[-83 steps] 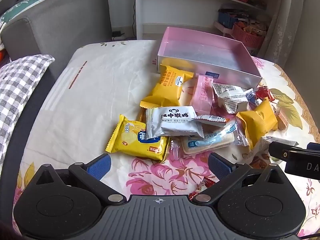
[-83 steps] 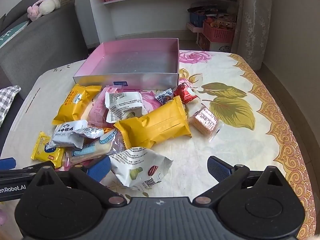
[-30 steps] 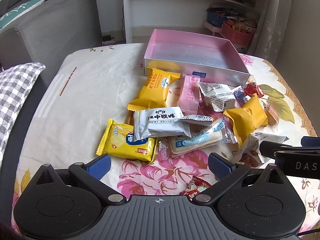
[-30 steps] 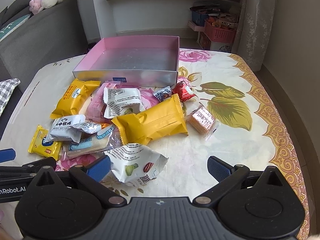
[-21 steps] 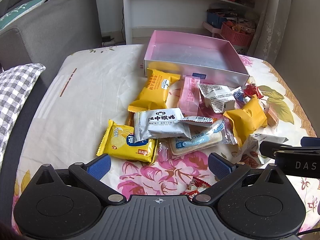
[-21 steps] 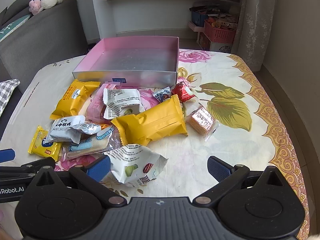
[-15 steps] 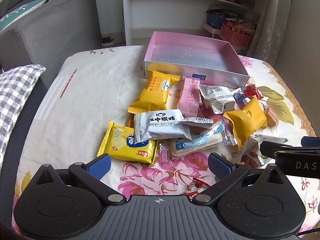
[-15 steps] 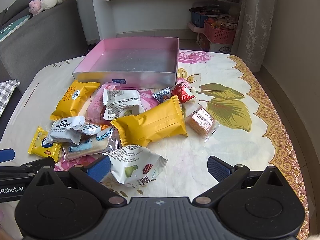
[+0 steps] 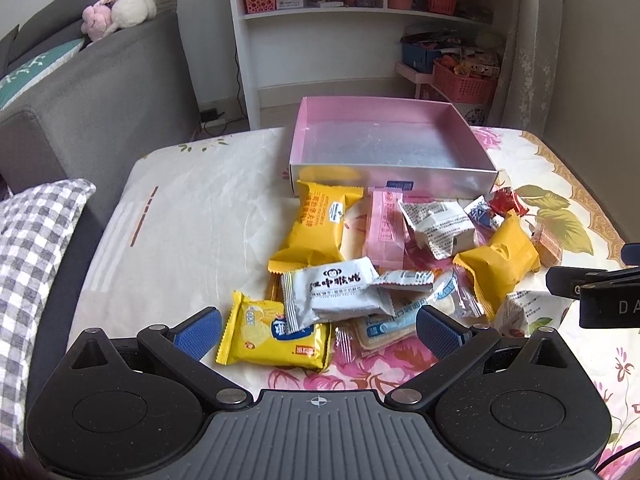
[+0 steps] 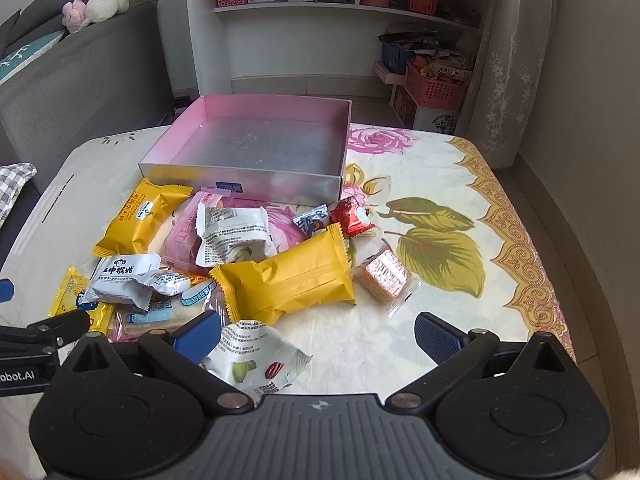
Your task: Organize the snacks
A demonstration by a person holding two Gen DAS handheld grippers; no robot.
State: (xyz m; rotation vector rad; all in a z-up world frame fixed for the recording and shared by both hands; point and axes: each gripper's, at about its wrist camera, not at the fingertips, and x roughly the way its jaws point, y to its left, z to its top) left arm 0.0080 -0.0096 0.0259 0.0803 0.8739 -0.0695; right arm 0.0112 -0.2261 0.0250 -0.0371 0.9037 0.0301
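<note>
Left wrist view: left gripper (image 9: 318, 330) jaws spread, nothing pinched, above the yellow cracker pack (image 9: 276, 338) at the near edge of the snack pile. Pink box (image 9: 390, 178) on the floral tabletop (image 9: 192, 200), pile just in front of it.

Right wrist view: right gripper (image 10: 318, 338) jaws spread, nothing pinched, over a white nut pouch (image 10: 256, 360). Long yellow pack (image 10: 286, 280) and wafer (image 10: 384, 276) lie between it and the pink box (image 10: 240, 176).

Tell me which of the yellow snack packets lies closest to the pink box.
The yellow packet with the blue and white label: its top edge almost meets the pink box front wall. The plain yellow one and the yellow cracker pack lie further out.
</note>
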